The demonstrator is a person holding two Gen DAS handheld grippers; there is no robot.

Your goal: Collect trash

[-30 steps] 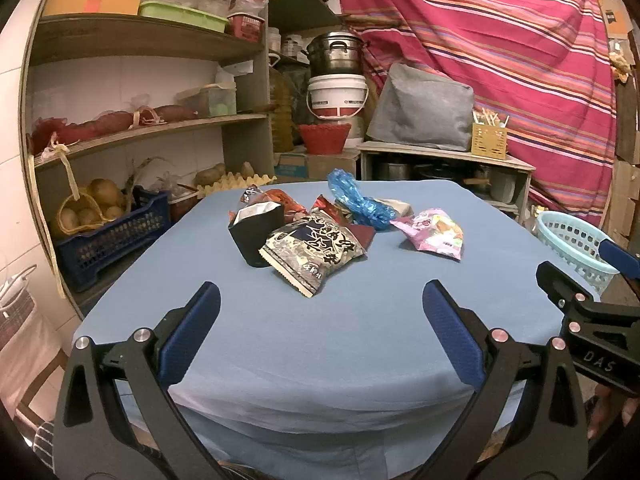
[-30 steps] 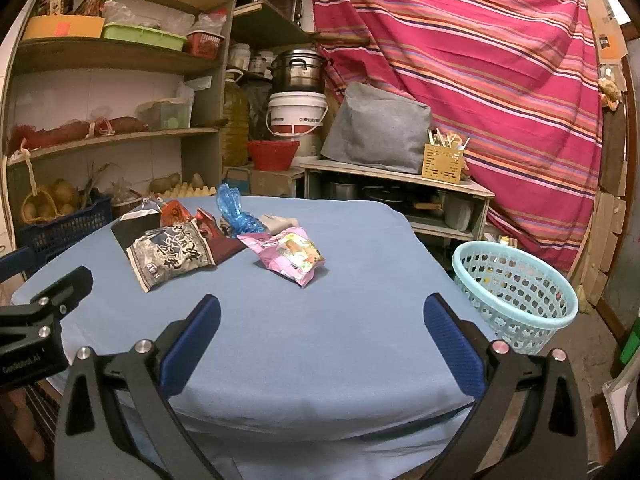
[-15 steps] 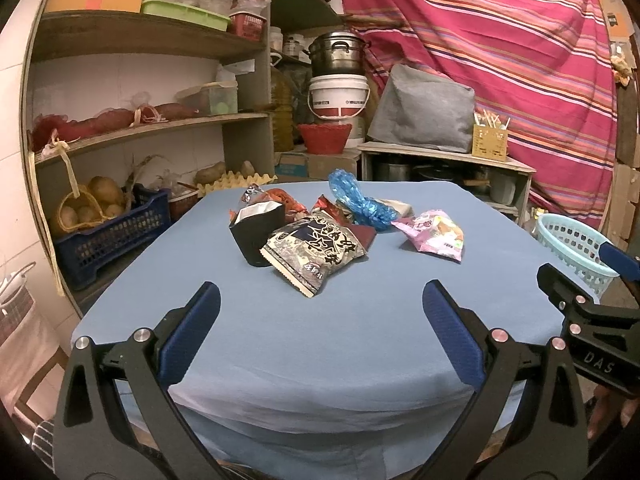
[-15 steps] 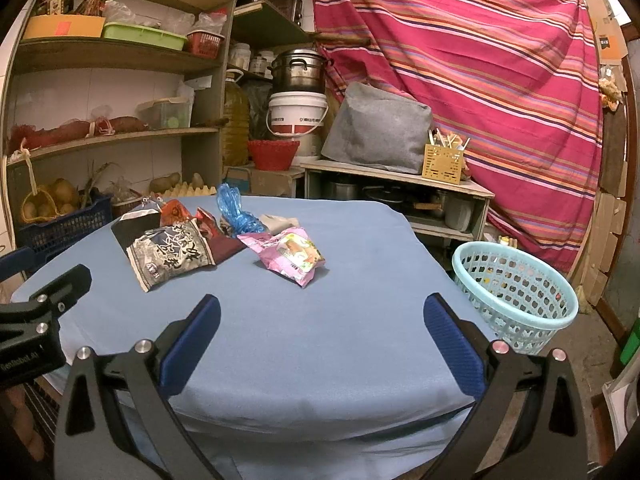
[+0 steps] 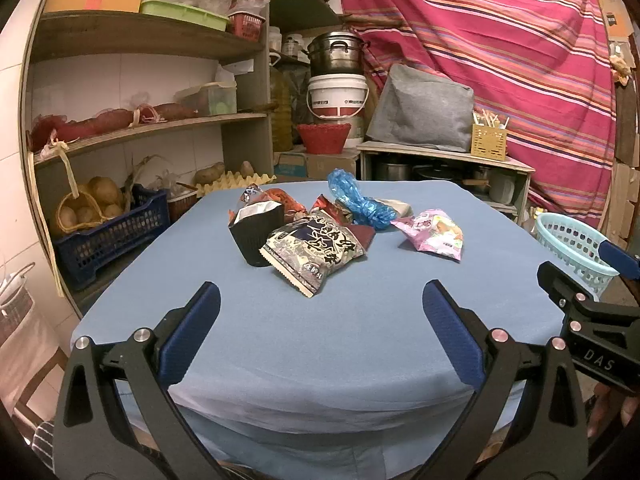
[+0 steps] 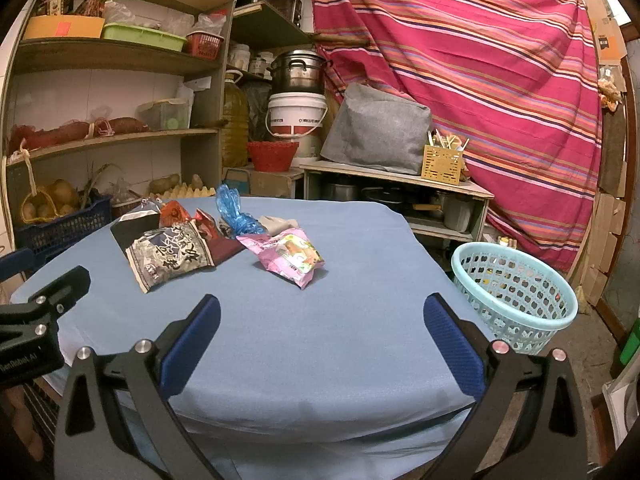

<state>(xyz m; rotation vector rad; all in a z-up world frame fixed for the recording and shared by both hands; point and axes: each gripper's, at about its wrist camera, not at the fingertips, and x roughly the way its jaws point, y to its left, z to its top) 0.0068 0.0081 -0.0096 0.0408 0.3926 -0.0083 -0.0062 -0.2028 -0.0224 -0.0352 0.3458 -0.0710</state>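
Note:
A pile of trash lies mid-table on the blue cloth (image 5: 320,320): a black paper cup (image 5: 252,236), a black-and-white snack bag (image 5: 314,248), red wrappers (image 5: 280,198), a crumpled blue plastic bag (image 5: 360,202) and a pink snack bag (image 5: 434,234). The right wrist view shows the same black-and-white bag (image 6: 170,254), the blue bag (image 6: 234,212) and the pink bag (image 6: 288,254). A light blue basket (image 6: 514,290) stands off the table's right side. My left gripper (image 5: 320,320) and right gripper (image 6: 320,320) are both open and empty, near the table's front edge, well short of the pile.
Wooden shelves (image 5: 140,128) with potatoes, a blue crate (image 5: 108,232) and boxes stand on the left. A low cabinet (image 5: 440,160) with a grey bag, a bucket and a pot is behind the table. A striped red cloth (image 5: 520,60) hangs at the right.

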